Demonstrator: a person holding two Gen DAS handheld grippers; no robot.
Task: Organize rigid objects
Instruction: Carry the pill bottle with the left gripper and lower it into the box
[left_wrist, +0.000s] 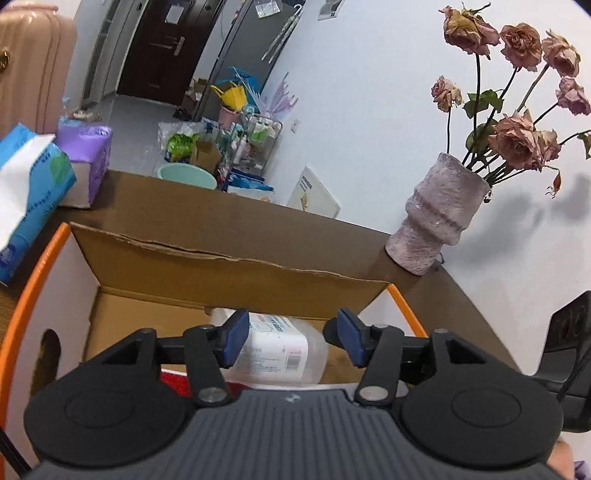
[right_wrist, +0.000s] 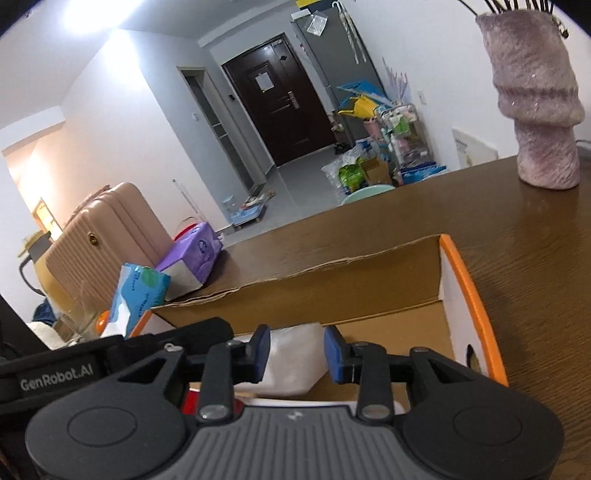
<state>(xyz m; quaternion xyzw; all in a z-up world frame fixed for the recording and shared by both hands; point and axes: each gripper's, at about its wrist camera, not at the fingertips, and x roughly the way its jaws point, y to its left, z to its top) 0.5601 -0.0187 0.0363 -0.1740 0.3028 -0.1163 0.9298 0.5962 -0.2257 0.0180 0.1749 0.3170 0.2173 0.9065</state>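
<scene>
In box (left_wrist: 122, 258), bottle (left_wrist: 280, 350) half-hidden.

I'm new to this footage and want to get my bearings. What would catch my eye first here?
Probably the open cardboard box with orange-edged flaps, right below both grippers, with a clear plastic bottle lying inside it. Next, the rough pink vase of dried roses standing on the brown table by the wall, right of the box. On the box's other side sit a blue tissue pack and a purple one.
</scene>
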